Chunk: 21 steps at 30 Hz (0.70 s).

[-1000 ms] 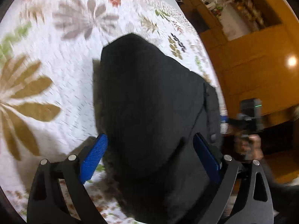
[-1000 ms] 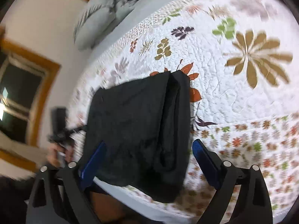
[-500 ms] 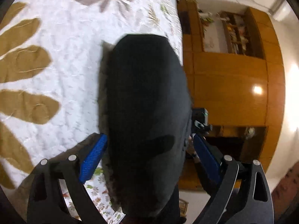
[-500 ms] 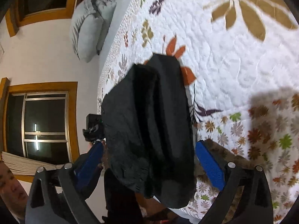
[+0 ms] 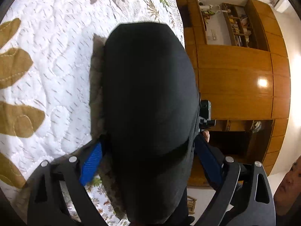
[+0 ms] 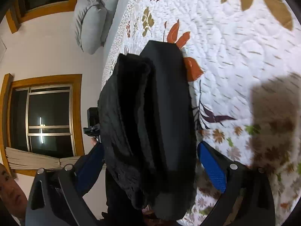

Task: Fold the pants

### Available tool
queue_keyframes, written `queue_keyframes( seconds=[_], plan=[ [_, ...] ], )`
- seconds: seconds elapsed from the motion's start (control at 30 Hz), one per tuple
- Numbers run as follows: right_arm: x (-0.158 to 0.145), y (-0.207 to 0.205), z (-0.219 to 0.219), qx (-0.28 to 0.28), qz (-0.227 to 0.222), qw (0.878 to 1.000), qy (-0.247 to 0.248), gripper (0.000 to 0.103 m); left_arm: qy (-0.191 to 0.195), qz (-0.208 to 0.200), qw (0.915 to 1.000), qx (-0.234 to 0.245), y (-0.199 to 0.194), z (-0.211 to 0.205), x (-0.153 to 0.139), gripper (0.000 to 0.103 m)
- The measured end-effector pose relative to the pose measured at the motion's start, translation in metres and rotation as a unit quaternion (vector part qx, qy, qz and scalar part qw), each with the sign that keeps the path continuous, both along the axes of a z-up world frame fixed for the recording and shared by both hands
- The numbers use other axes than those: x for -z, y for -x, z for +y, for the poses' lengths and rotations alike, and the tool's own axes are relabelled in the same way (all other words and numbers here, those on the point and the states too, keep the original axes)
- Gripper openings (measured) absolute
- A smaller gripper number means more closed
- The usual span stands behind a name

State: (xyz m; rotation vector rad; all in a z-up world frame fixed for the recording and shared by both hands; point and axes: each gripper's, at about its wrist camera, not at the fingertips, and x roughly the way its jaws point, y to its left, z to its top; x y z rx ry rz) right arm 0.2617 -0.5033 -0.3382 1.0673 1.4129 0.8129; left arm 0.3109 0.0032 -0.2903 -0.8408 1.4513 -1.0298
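Note:
The black pants are folded into a thick bundle and fill the middle of both views. In the left wrist view they hang between the blue pads of my left gripper, whose jaws stand wide apart around the cloth. In the right wrist view the pants show several stacked layers with a fuzzy inner side, between the wide-apart pads of my right gripper. The bundle is lifted above the floral quilt near the bed's edge. Where the cloth is held is hidden.
The white quilted bedspread with leaf prints lies below. Grey pillows lie at the bed's far end. A wooden wardrobe stands beside the bed. A window is on the wall. The other gripper's camera shows past the pants.
Both grippers have tilted and risen, and the pants went from lying spread at the bed's edge to a narrower hanging bundle, with more of the room now in view.

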Motion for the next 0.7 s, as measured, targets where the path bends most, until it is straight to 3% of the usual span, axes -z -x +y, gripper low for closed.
queue_keyframes(
  seconds=[0.23,0.37,0.4,0.47,0.57,0.7],
  plan=[
    [-0.004,0.006,-0.004,-0.009,-0.019,1.0,0.015,0.1,-0.034,-0.023,0.9981,0.046,0.001,-0.013,-0.008,0.094],
    [-0.007,0.001,0.015,-0.026,-0.017,0.999,0.009,0.1,-0.031,-0.017,0.9983,0.046,0.001,-0.019,-0.01,0.092],
    [-0.008,0.0,0.017,-0.028,-0.015,0.999,0.009,0.1,-0.043,-0.022,0.9976,0.05,0.003,-0.025,-0.012,0.09],
    [-0.011,-0.001,0.024,-0.041,-0.017,0.999,-0.004,0.1,-0.064,-0.03,0.996,0.054,0.005,-0.03,-0.015,0.073],
    [-0.014,-0.003,0.032,-0.052,-0.028,0.998,0.01,0.098,-0.066,-0.036,0.996,0.049,0.005,-0.028,-0.019,0.061],
    [-0.016,-0.001,0.027,-0.046,-0.032,0.998,0.011,0.075,-0.07,-0.045,0.9959,0.037,0.009,-0.029,-0.023,0.052]
  ],
)
